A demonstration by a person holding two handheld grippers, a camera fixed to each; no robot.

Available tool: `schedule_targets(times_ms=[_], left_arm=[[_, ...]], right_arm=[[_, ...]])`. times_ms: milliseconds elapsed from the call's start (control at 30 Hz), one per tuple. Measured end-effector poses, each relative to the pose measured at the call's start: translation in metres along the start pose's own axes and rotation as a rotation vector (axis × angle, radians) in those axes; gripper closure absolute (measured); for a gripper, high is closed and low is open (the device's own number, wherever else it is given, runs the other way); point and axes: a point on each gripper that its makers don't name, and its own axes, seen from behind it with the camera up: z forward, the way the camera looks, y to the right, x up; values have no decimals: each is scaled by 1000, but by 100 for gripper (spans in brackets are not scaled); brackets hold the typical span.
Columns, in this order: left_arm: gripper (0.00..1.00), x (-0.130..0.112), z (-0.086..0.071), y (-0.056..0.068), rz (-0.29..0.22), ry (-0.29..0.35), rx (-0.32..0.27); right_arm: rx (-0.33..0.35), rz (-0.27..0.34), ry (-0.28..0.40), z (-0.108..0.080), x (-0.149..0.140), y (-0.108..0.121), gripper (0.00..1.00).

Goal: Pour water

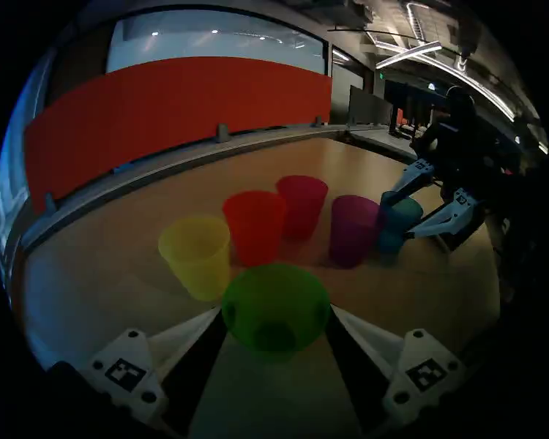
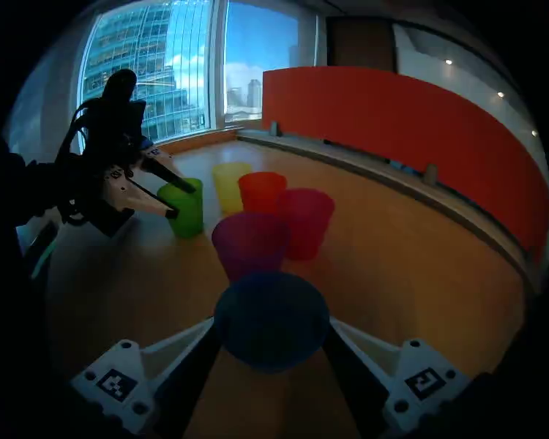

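Several translucent plastic cups stand in a cluster on a wooden table [image 1: 113,293]. My left gripper [image 1: 274,314] is shut on the upright green cup [image 1: 274,293], one finger on each side. Past it stand the yellow cup [image 1: 196,252], red cup [image 1: 255,223], pink cup [image 1: 301,203] and purple cup [image 1: 353,227]. My right gripper [image 2: 271,325] is shut on the blue cup [image 2: 271,311], seen teal [image 1: 400,214] at the cluster's right end in the left gripper view. The right gripper view shows the green cup [image 2: 185,219] in the left gripper [image 2: 184,202]. I cannot see water in any cup.
A long red partition [image 1: 179,102] with a low ledge runs along the table's far edge. Large windows [image 2: 157,73] stand behind the person's hand and the left gripper. Bare tabletop lies to the right of the cups [image 2: 421,278].
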Motion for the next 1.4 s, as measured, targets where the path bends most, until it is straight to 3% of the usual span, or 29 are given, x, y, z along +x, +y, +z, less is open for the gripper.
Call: schedule_targets(times_ms=[300, 700, 967, 1400], left_arm=[[13, 8, -8, 5, 8, 20, -4], [13, 33, -31, 16, 32, 77, 11], [13, 57, -49, 21, 39, 153, 24], [13, 100, -78, 33, 4, 301, 0]], right_arm=[[-12, 21, 30, -6, 8, 4, 9], [-25, 13, 117, -28, 41, 4, 9], [-39, 8, 182, -42, 70, 6, 9], [-48, -16, 282, -65, 118, 9, 10]])
